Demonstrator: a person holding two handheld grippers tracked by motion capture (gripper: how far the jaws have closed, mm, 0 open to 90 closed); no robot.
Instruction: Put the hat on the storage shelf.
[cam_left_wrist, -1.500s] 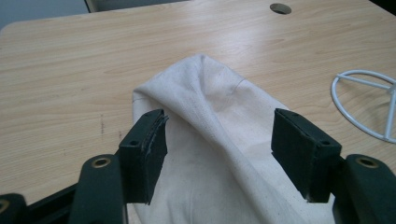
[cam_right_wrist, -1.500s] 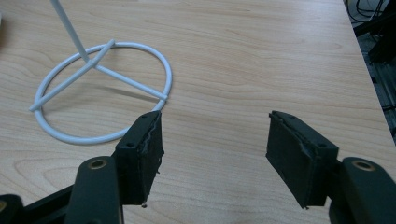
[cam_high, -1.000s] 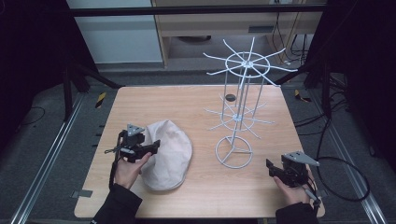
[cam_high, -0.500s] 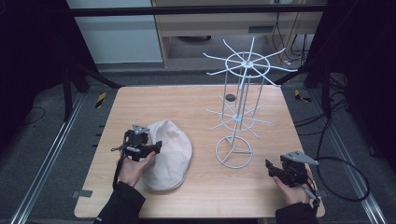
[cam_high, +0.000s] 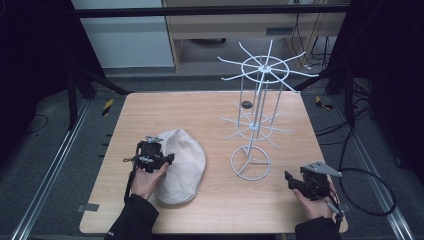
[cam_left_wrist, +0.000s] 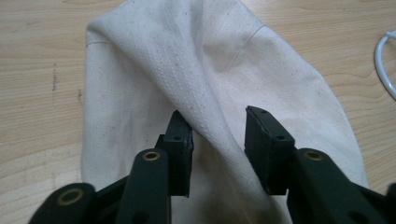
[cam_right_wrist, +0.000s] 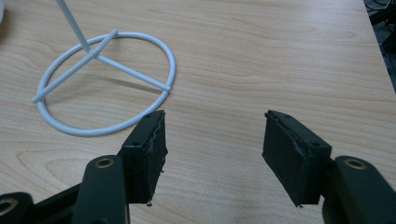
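On the left side of the light wooden table (cam_high: 210, 107), the person's left hand (cam_high: 145, 179) holds the left gripper (cam_high: 156, 156) over the left edge of a soft cream cloth cap (cam_high: 182, 165). The cap lies flat on the table, near the front. In the left gripper view, the left gripper (cam_left_wrist: 218, 135) has its two black jaws a little way apart, with a raised fold of the cream cloth cap (cam_left_wrist: 205, 84) running up between them. The jaws are low on the cloth, but they do not squeeze it.

In the middle and to the right stands a tall white wire rack (cam_high: 252, 125) with thin arms that stick out like spokes and a round ring foot. It is just beside the cap, not touching it. A small dark round thing (cam_high: 246, 104) lies on the table behind the rack.

At the right front corner, the person's right hand (cam_high: 314, 202) holds the right gripper (cam_high: 291, 181) low over bare wood. In the right gripper view, the right gripper (cam_right_wrist: 212, 140) has its jaws wide apart with nothing in them, and the rack's ring foot (cam_right_wrist: 105, 79) lies near
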